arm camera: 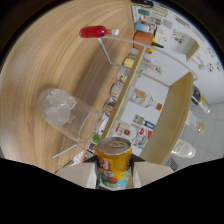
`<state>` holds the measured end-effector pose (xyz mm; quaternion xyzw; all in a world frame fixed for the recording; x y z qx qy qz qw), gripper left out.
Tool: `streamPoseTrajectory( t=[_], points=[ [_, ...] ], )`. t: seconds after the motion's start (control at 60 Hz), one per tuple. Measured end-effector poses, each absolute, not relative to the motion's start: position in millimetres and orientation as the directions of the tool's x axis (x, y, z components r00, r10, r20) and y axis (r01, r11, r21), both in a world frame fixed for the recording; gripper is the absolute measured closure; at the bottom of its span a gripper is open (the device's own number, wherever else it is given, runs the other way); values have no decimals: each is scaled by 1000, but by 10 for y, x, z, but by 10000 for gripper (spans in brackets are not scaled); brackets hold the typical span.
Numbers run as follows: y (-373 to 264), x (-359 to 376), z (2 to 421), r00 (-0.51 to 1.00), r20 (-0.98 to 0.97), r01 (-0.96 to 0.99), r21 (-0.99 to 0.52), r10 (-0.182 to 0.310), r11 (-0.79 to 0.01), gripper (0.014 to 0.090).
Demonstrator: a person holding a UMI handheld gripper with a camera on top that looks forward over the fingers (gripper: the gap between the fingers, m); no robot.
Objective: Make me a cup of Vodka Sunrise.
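I have the hand-held gripper (114,175) clamped on a yellow can (114,162), one pale finger pressing on each side of it. The can's silver top with its pull tab faces the camera, and the printed label shows below the rim. The whole view is tilted, so the can appears held off upright.

Just beyond the can stands a clear glass (67,116) filled with ice cubes, resting on the wooden surface (45,65) close to its edge. A thin clear rack or frame (120,62) runs along that edge, from beside the glass onward.

Farther along the surface, well apart from the glass, a small bottle of red liquid (95,32) with a white cap lies on its side.

Past the edge of the surface I see a row of jars and small containers (122,75), and beyond them a white wall and a wooden shelf unit (175,115) with more items I cannot make out.
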<state>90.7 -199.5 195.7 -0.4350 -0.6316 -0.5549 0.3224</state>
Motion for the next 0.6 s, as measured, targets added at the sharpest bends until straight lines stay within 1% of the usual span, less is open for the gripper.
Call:
streamPoseTrajectory(
  t=[0.067,0.15,0.2,0.3,0.4,0.45,0.55,0.6],
  points=[
    [-1986,892,1902,-464,864,883,469,197,25,536],
    [-2029,859,1886,-480,854,875,484,200,34,538],
    [-2036,844,1892,-466,863,883,469,198,33,535],
    [-2104,827,1947,-385,902,921,390,198,11,535],
    [-2155,793,2142,-198,965,978,206,174,-28,534],
    [-2169,774,2328,-79,987,995,85,140,-42,533],
    [-2216,760,2725,232,969,972,-229,85,-43,536],
    [-2252,796,2911,405,912,914,-402,73,-46,534]
  ],
)
